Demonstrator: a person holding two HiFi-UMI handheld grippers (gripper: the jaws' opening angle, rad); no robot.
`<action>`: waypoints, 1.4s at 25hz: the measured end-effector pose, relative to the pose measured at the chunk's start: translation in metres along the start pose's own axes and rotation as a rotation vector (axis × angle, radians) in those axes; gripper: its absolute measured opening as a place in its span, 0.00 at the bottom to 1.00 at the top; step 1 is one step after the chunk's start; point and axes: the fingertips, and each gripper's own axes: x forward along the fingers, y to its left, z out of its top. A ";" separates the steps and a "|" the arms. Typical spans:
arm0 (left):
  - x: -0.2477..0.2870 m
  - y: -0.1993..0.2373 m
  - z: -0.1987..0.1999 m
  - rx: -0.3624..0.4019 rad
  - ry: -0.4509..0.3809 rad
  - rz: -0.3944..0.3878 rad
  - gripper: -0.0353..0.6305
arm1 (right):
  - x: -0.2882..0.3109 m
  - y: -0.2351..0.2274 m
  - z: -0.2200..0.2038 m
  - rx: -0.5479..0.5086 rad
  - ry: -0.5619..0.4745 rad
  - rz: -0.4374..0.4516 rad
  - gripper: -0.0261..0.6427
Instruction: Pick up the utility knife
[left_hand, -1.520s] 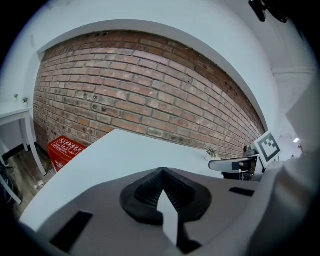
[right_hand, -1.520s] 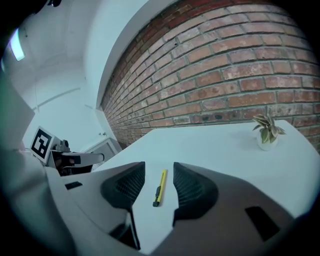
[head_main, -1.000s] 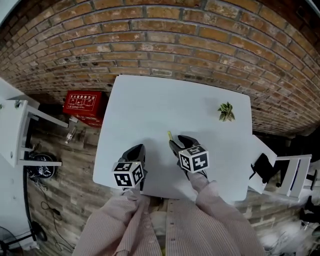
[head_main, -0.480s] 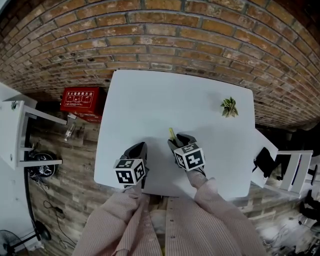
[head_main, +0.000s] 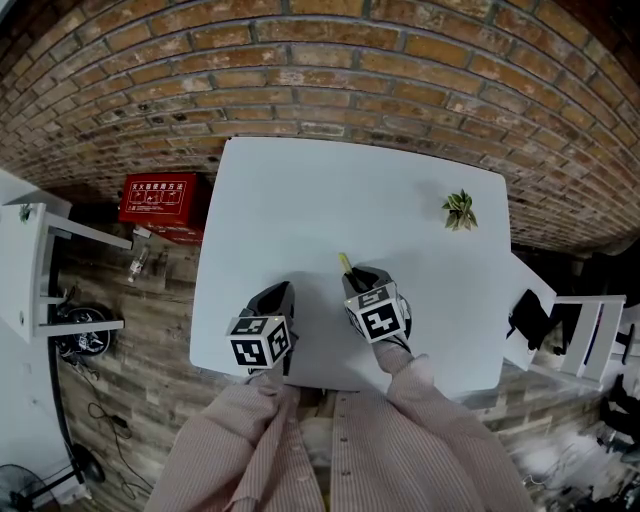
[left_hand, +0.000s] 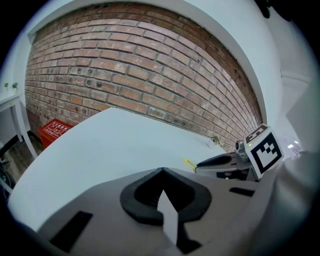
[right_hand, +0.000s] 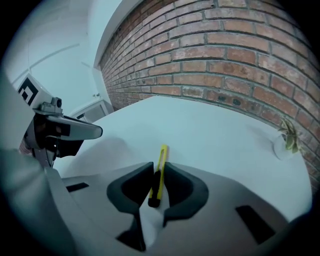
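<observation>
A slim yellow and black utility knife (right_hand: 162, 152) lies on the white table (head_main: 300, 190), its tip pointing away from me. My right gripper (right_hand: 160, 165) tilts down over it. Its jaws are closing, and both pads touch the knife's sides near the black rear end. In the head view only the yellow tip of the knife (head_main: 343, 262) shows ahead of the right gripper (head_main: 352, 278). To its left, my left gripper (head_main: 277, 295) hovers near the table's front edge. Seen in the left gripper view, the left gripper (left_hand: 162, 170) is shut and holds nothing.
A small potted plant (head_main: 458, 211) stands at the table's far right. A brick wall runs behind the table. A red box (head_main: 158, 195) sits on the floor to the left, beside a white shelf (head_main: 25, 265). White chairs (head_main: 560, 330) stand to the right.
The right gripper has dipped a little toward the table and its jaws have narrowed onto the knife. The left gripper has stayed where it was.
</observation>
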 end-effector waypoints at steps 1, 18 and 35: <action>0.000 0.000 0.001 0.000 -0.001 -0.001 0.04 | 0.000 0.000 0.000 0.000 0.002 -0.005 0.14; -0.004 -0.006 0.007 0.023 -0.024 -0.030 0.04 | -0.005 0.002 0.006 0.021 -0.021 0.005 0.12; -0.042 -0.031 0.056 0.180 -0.189 -0.077 0.04 | -0.075 0.002 0.060 0.183 -0.374 0.076 0.12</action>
